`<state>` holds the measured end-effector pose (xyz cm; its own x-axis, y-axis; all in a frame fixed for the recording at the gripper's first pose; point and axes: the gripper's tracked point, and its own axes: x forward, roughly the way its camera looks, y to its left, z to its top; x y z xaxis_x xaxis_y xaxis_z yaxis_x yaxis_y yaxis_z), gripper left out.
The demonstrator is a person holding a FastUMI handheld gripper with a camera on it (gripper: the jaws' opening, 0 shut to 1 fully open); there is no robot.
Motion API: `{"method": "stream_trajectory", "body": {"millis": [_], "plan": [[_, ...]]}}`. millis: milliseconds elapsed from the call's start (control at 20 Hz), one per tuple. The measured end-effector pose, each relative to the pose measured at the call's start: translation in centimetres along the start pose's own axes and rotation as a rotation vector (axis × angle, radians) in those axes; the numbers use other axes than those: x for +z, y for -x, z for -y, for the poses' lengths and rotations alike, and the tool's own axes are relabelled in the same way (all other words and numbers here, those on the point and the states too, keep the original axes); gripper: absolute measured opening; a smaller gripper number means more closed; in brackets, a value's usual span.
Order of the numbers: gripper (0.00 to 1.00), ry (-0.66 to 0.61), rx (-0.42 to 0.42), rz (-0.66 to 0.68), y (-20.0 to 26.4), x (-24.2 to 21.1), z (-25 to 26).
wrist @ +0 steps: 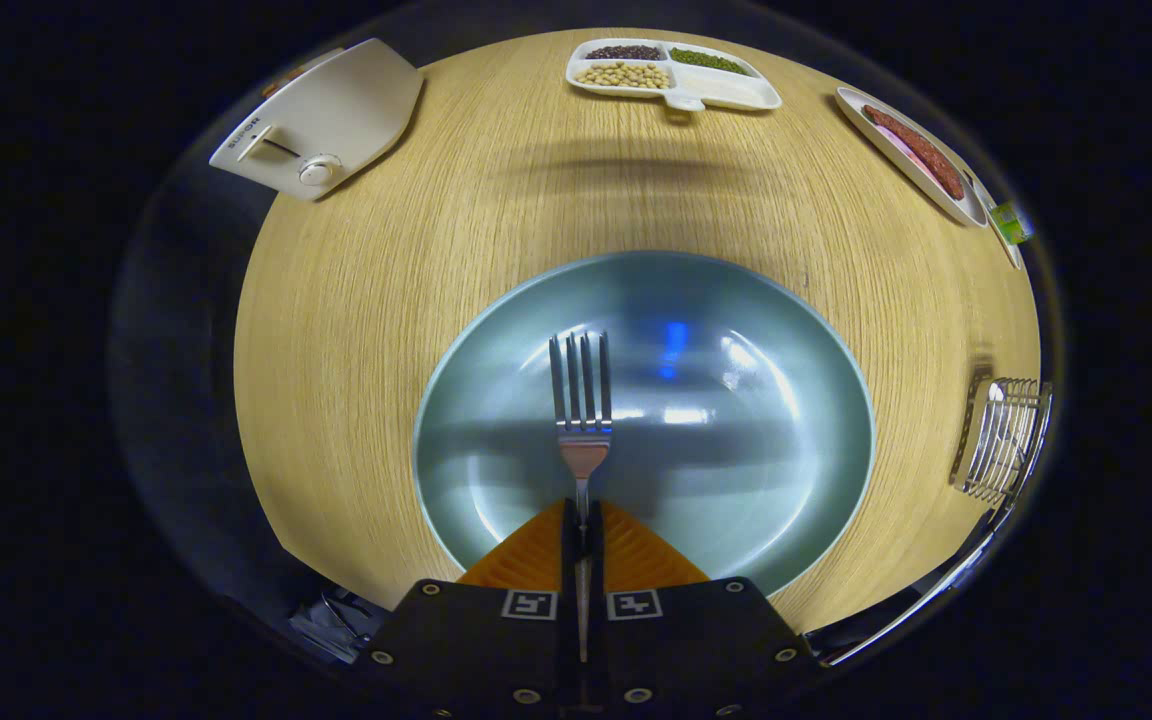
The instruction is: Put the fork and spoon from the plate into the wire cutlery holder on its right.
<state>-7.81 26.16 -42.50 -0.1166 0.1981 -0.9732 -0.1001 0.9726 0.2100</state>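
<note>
A steel fork (581, 410) points away from me over the grey-blue plate (756, 480), its tines toward the plate's middle. My gripper (582, 525) is shut on the fork's handle, with both fingers pressed against it at the plate's near rim. The handle runs back between the fingers. The wire cutlery holder (1004, 438) stands on the wooden table to the right of the plate, and something pale shows through its wires. I cannot tell whether the fork touches the plate or hangs just above it.
A white toaster-like appliance (321, 120) lies at the far left. At the back, a white divided tray (671, 75) holds beans and grains. A white dish with sausages (911, 150) sits at the far right.
</note>
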Motion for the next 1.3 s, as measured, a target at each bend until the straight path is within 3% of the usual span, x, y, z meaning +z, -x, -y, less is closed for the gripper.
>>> {"method": "stream_trajectory", "body": {"millis": [100,700,1050,1300], "plan": [[0.03,0.035,-0.028,0.041,0.4,0.1,1.0],[0.03,-0.081,0.06,0.24,8.2,0.0,6.6],[0.03,-0.203,0.072,0.386,14.9,-1.3,15.1],[0.03,-0.231,0.005,0.42,18.3,-2.2,22.6]]}}
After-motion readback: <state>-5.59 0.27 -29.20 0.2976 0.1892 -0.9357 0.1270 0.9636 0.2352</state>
